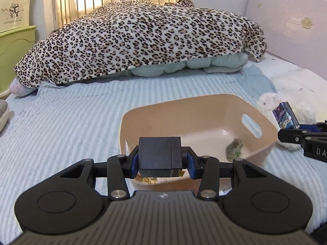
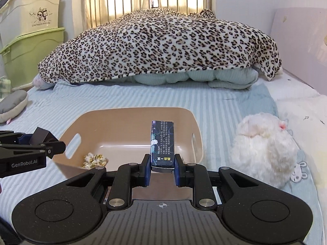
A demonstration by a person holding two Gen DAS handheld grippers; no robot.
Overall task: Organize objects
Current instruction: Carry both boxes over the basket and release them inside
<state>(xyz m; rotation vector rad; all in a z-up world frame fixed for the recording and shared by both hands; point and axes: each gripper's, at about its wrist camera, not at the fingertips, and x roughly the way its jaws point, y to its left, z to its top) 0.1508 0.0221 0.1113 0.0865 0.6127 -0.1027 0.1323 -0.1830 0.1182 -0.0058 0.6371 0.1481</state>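
Observation:
A beige plastic basket stands on the striped bed. A leopard scrunchie lies inside it. My left gripper is shut on a black box, held over the basket's near left rim; it also shows in the right wrist view. My right gripper is shut on a dark printed card box, held upright over the basket's near right part; the card box also shows in the left wrist view. A white plush toy lies right of the basket.
A leopard blanket over a pale green quilt fills the far half of the bed. Green and cream storage bins stand at the left. A grey plush lies at the left edge. A wall board runs along the right.

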